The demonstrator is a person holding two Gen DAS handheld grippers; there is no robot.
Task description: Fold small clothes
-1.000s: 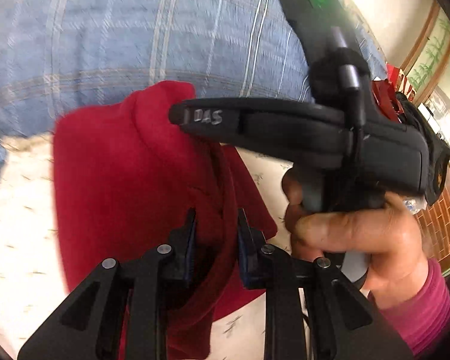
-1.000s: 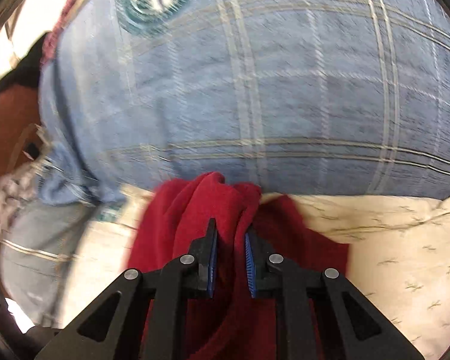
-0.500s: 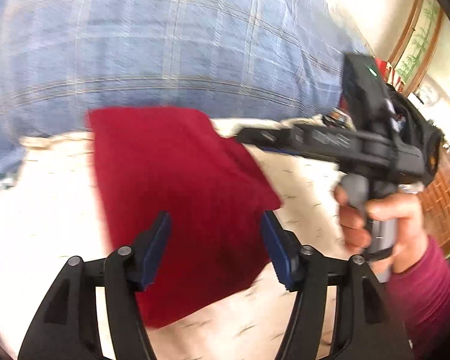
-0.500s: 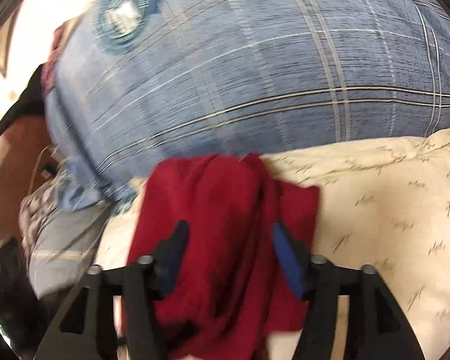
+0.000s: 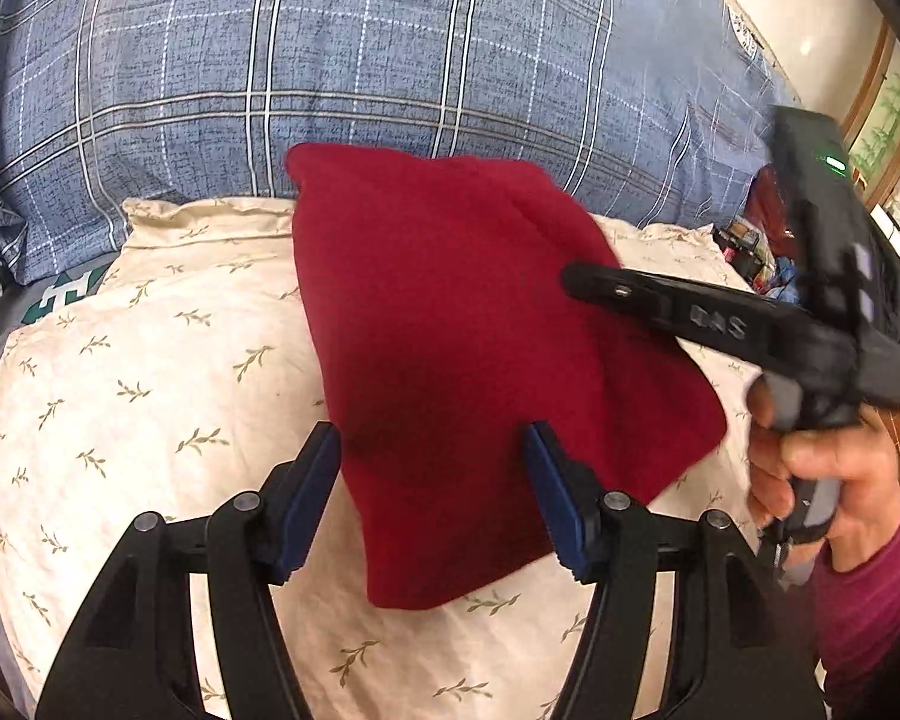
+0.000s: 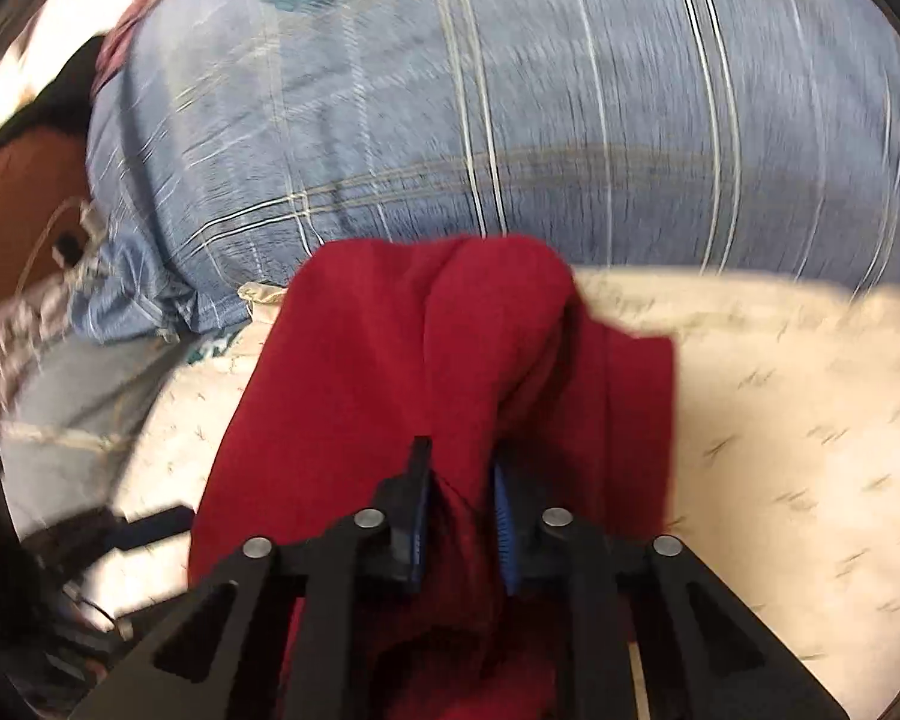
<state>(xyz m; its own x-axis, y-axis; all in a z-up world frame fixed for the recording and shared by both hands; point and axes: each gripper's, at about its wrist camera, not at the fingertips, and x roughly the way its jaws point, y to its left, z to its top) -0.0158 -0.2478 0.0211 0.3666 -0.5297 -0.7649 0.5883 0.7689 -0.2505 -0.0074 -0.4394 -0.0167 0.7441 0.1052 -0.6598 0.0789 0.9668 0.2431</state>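
A small red garment [image 5: 450, 330] lies folded on a cream leaf-print cloth [image 5: 150, 360]. My left gripper [image 5: 432, 492] is open, its blue pads apart over the garment's near part, holding nothing. In the left wrist view my right gripper [image 5: 576, 279] reaches in from the right over the garment's right side. In the right wrist view the right gripper [image 6: 462, 510] is shut on a raised fold of the red garment [image 6: 390, 372], with cloth bunched between the pads.
A big blue plaid quilt [image 5: 390, 60] rises just behind the garment and fills the back. The cream cloth [image 6: 780, 390] stretches to the right. Grey and patterned bedding [image 6: 60, 372] lies at the left. Cluttered items [image 5: 756, 252] stand at the far right.
My left gripper let go of the garment and drew back, open. My right gripper opened half a second ago and has now shut again on a fold of the garment.
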